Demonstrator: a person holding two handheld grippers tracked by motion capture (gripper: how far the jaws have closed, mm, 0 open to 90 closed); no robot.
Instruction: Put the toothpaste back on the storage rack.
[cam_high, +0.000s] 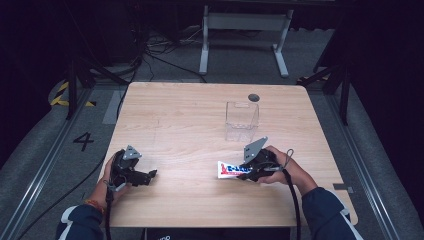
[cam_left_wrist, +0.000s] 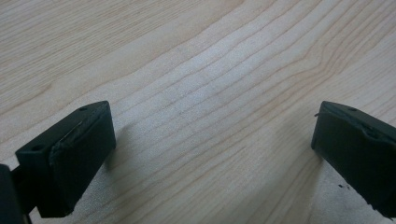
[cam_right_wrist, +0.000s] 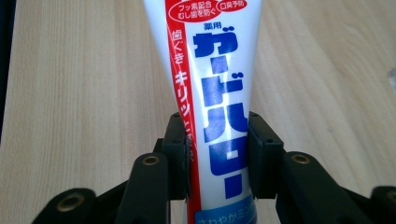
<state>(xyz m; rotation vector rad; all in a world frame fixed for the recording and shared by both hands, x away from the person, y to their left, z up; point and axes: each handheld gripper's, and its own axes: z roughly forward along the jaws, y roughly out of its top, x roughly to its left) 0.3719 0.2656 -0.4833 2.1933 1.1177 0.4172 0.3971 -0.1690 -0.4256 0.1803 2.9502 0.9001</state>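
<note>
Nearest, the right gripper (cam_high: 246, 172) pinches a toothpaste tube (cam_right_wrist: 219, 93) across its width, both pads pressed flat on its sides in the right gripper view; the tube sticks out leftward, low over the near right part of the table (cam_high: 190, 200). At near left, the left gripper (cam_high: 145, 176) rests idle with its jaws spread wide over bare wood and nothing between them.

Judging by the layout, the tube is bound for the clear box (cam_high: 241, 121), which stands upright beyond the right gripper. To do that well, keep the squeeze firm but gentle, since a soft tube could bulge or slip, then tip the tube so one end drops in past the rim without nudging the light box.

Further off, the pale wood top carries a small dark round cap (cam_high: 253, 97) just behind the box. Beyond lie grey floor, cables, a white frame (cam_high: 245, 30) and a dark room.
</note>
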